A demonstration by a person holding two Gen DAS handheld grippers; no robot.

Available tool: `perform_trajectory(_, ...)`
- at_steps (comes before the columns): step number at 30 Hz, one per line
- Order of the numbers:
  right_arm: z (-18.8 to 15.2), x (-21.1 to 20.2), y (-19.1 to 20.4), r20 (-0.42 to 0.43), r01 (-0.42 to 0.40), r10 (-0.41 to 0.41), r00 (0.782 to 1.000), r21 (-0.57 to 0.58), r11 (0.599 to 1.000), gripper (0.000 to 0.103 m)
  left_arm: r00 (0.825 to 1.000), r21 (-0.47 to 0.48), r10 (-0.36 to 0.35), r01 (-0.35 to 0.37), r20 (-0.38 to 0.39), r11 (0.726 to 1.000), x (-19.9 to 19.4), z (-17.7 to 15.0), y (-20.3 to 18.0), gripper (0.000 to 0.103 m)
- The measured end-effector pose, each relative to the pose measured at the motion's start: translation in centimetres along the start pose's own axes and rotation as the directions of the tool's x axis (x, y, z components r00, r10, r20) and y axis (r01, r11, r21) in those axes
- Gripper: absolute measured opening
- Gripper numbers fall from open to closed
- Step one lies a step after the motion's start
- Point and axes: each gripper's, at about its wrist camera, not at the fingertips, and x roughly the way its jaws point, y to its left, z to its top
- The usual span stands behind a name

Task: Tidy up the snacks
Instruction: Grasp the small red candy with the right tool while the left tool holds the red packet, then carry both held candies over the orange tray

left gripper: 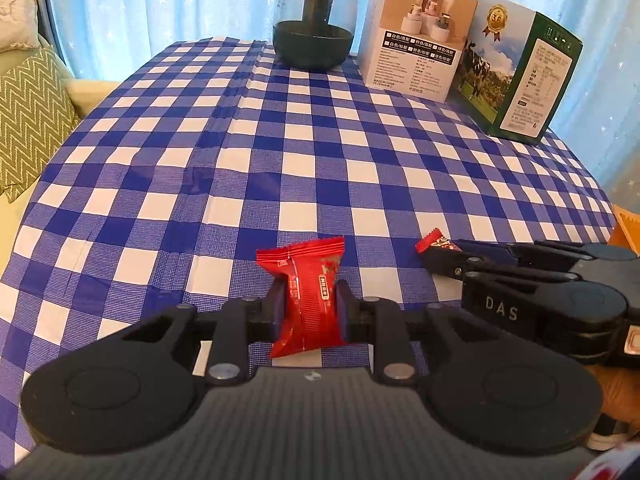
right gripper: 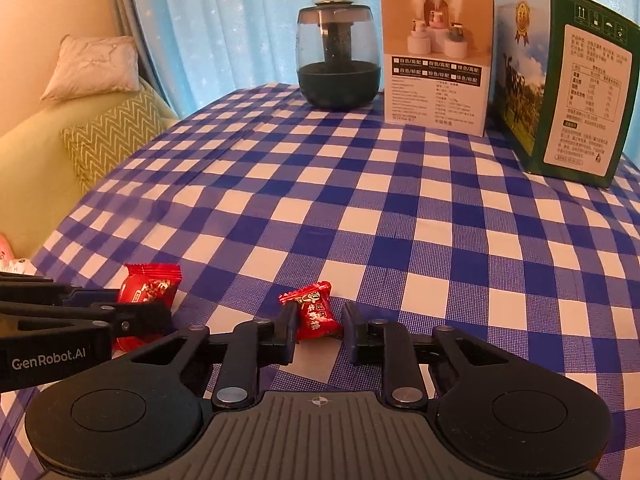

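The 2 snacks in play sit at the near edge of a table covered by a blue-and-white checked cloth [left gripper: 280,140]. The left gripper [left gripper: 308,300] is clenched on a red snack packet [left gripper: 306,280]: both pads press its sides, the crimped top sticks out past the fingertips toward the far side, and its lower end hangs back toward the camera. Whether that end touches the cloth cannot be told. Just to the right, the right gripper [right gripper: 321,312] is closed around a smaller red wrapped candy [right gripper: 310,310] printed with white characters. Its left pad touches the wrapper and its right pad sits at the wrapper's other edge. One twisted end of the candy pokes beyond the tips, and the candy appears low against the cloth. From the left wrist view the same candy shows as a red tip at the end of the right gripper's fingers, near the table's right edge. The 2 grippers lie side by side, close but apart. At the far edge stand 3 things in a row: a round glass jar with a dark base and lid [left gripper: 314,20] on the left, a white carton [left gripper: 416,32] just beside it, and a green carton with a cow picture [left gripper: 516,80] on the right, touching or nearly touching the white one. Behind them hangs a pale blue curtain [left gripper: 160,0]; a sofa with a zigzag cushion [left gripper: 28,112] is at the left.
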Motion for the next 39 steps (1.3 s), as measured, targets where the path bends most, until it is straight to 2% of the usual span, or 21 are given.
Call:
perform_trajectory(9, 0.4, -1.6, 0.0, 0.013, 0.002, -0.002, 1.0, 0.03, 1.0, 0.021, 0.999, 0.012, -0.036, 0.036, -0.006, 0.999, 0.0, -0.1, -0.1, 0.023)
perform_trajectory(13, 0.3, -3.1, 0.4, 0.024, 0.021, -0.021, 0.999, 0.014, 1.0, 0.021, 0.997, 0.012, -0.075, 0.075, -0.017, 0.997, -0.2, -0.2, -0.5, 0.022)
perform_trajectory(22, -1.5, -7.3, -0.6, 0.017, 0.068, -0.07, 0.997, 0.063, 0.996, 0.021, 0.994, 0.038, -0.112, 0.112, -0.014, 0.993, -1.9, -1.4, -2.9, 0.021)
perform_trajectory(30, -4.0, -11.7, -2.0, -0.014, 0.104, -0.103, 0.995, 0.124, 0.987, 0.021, 0.992, 0.028, -0.124, 0.124, -0.007, 0.992, -5.6, -3.8, -4.9, 0.021)
perform_trajectory(39, -6.7, -17.9, -1.2, -0.003, 0.104, -0.105, 0.994, 0.194, 0.975, 0.021, 0.993, 0.028, -0.121, 0.121, 0.009, 0.992, -11.4, -6.8, -7.2, 0.021)
